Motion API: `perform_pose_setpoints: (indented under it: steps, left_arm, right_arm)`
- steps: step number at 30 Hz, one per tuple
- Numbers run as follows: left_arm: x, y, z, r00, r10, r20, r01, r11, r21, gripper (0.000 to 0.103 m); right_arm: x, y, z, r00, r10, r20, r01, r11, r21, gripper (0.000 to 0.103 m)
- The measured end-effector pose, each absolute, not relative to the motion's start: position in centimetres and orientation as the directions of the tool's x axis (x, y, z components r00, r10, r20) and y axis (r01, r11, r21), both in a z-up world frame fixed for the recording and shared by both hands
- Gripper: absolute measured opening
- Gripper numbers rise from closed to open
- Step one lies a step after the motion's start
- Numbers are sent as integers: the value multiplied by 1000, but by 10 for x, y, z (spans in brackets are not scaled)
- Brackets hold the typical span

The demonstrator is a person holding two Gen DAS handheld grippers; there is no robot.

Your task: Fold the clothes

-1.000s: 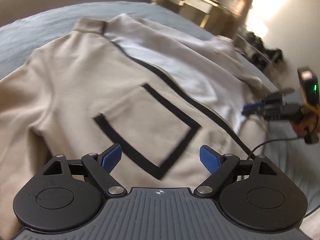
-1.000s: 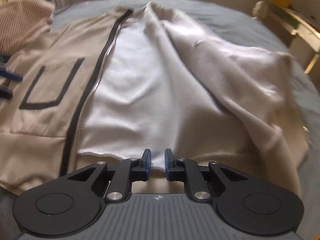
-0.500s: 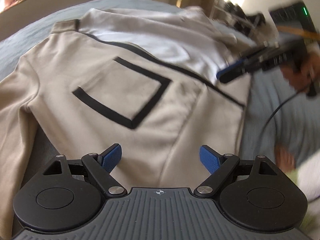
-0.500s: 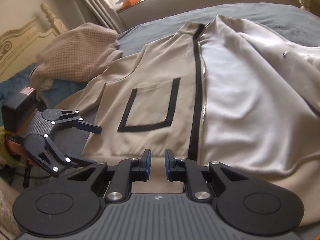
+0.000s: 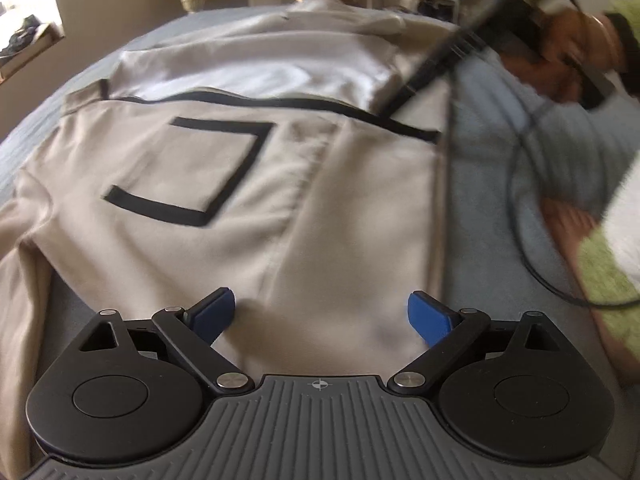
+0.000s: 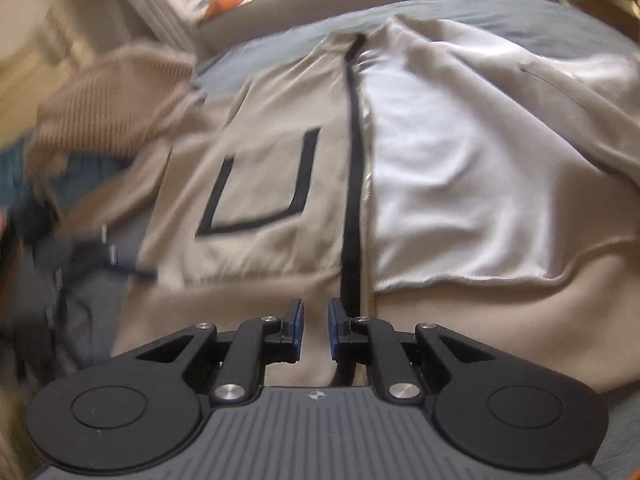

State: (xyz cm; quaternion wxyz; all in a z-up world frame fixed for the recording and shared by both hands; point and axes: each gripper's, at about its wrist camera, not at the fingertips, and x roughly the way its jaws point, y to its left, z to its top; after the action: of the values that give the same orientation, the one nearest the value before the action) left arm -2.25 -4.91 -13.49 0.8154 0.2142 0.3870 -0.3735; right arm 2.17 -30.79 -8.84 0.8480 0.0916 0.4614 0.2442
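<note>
The left gripper (image 5: pixel 322 314) is spreading its blue pads (image 5: pixel 212 314) wider, with nothing pinched between them; they are hovering over the lower edge of the beige jacket's (image 5: pixel 328 216) closed front panel. The right gripper (image 6: pixel 315 330) is keeping its pads (image 6: pixel 297 326) nearly together, a narrow slit showing between them and no cloth caught there, and it is pointing down at the hem just beside the black zipper strip (image 6: pixel 352 184). The jacket is lying spread on the grey-blue bed cover (image 5: pixel 476 184), one front panel flat with its black-trimmed pocket (image 6: pixel 262 184) facing up, the other panel thrown open so the pale lining (image 6: pixel 460 184) is showing. In the left wrist view the right gripper is appearing blurred at the top right, held by a hand (image 5: pixel 568 52), with a black cable (image 5: pixel 516 200) looping down over the cover. Off to the left in the right wrist view a ribbed tan garment (image 6: pixel 108 108) is sitting bunched near the jacket's shoulder, and the left gripper is showing only as a dark smear at the frame's edge.
</note>
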Motion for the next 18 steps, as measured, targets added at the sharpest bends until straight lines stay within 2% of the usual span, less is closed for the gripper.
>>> perform_pose_setpoints:
  steps: [2,5,8,12,16,18]
  left_arm:
    - [-28,-52,-140,433,-432,-791,772,631,79,96]
    - [-25,-52,-139,423,-438,-793,754,656,40,96]
    - [-21,-50,-138,409,-449,-794,734,680,-6,96]
    - [-23,-50,-138,408,-453,-793,737,676,-6,96]
    - [-26,-49,-138,414,-455,-788,741,671,1,96]
    - [-26,-48,-138,415,-456,-788,740,672,1,96]
  right_arm:
    - [27,-309,-96,436,481,-760,-316,873,372,11]
    - [23,-301,-103,434,438,-787,-354,887,298,11]
    - [26,-305,-95,454,438,-776,-312,894,322,12]
    - [32,-315,-93,470,431,-770,-245,902,356,14]
    - [37,-326,-103,438,453,-777,-167,890,424,23]
    - [37,-325,-105,433,457,-777,-160,887,433,24]
